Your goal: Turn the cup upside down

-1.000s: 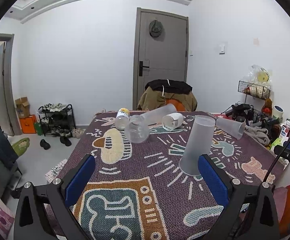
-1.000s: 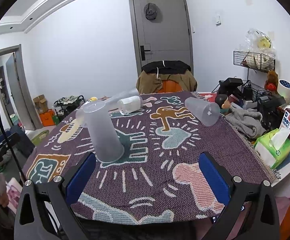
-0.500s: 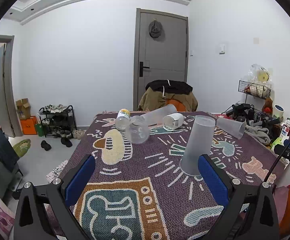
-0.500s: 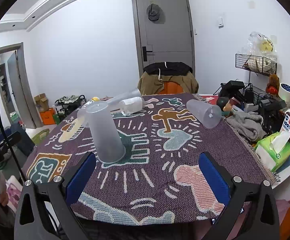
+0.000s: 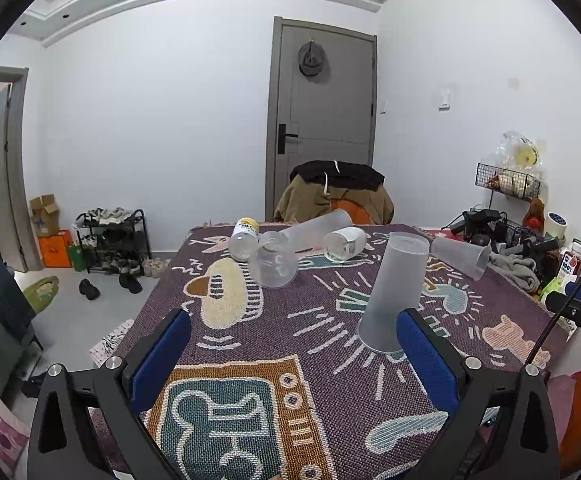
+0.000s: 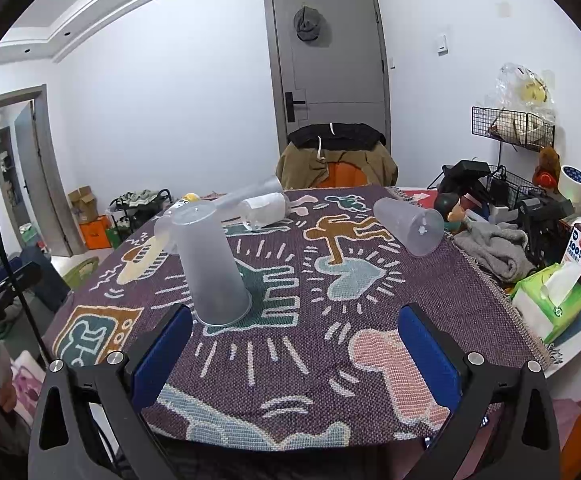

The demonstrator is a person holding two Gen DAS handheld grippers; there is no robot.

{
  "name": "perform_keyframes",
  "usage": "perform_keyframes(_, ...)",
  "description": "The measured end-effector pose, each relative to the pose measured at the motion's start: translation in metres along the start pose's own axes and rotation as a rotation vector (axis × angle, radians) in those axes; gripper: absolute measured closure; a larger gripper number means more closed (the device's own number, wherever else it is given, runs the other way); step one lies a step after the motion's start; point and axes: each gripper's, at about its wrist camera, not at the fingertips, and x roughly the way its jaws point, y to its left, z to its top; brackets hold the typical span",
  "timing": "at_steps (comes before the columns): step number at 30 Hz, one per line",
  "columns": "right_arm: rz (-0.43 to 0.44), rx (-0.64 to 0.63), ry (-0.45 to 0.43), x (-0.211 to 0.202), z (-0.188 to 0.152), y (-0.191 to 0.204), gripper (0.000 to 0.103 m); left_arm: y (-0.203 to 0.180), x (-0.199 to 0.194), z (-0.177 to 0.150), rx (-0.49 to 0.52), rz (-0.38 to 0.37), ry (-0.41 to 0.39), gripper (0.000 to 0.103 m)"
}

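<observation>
A tall frosted plastic cup [image 5: 394, 292] stands upside down, mouth down, on the patterned purple cloth [image 5: 290, 344]; it also shows in the right wrist view [image 6: 212, 268]. My left gripper [image 5: 292, 364] is open and empty, held back at the table's near edge, with the cup just inside its right finger. My right gripper [image 6: 296, 356] is open and empty, with the cup beyond its left finger. A second frosted cup [image 6: 408, 220] lies on its side at the right; it also shows in the left wrist view [image 5: 460, 256].
Several clear bottles and jars [image 5: 274, 262] and another frosted cup [image 5: 318, 226] lie on their sides at the far end. Clutter, a grey towel [image 6: 490, 248] and a tissue pack [image 6: 550, 300] line the right edge. A chair with coats [image 6: 336, 160] stands behind.
Both grippers have drawn slightly back and up from the table. The upside-down cup has not moved.
</observation>
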Motion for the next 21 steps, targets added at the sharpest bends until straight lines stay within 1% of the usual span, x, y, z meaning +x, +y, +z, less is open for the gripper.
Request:
perform_keyframes(3, -0.001, 0.000, -0.001, 0.0000, 0.0000, 0.0001, 0.000, -0.0017, 0.0000, 0.0000, 0.007, 0.010, -0.001, 0.000)
perform_keyframes(21, -0.002, 0.003, 0.014, 0.0050, -0.0039, -0.0046, 0.000, -0.0018, -0.0002, -0.0002, 0.003, 0.008, -0.005, 0.000)
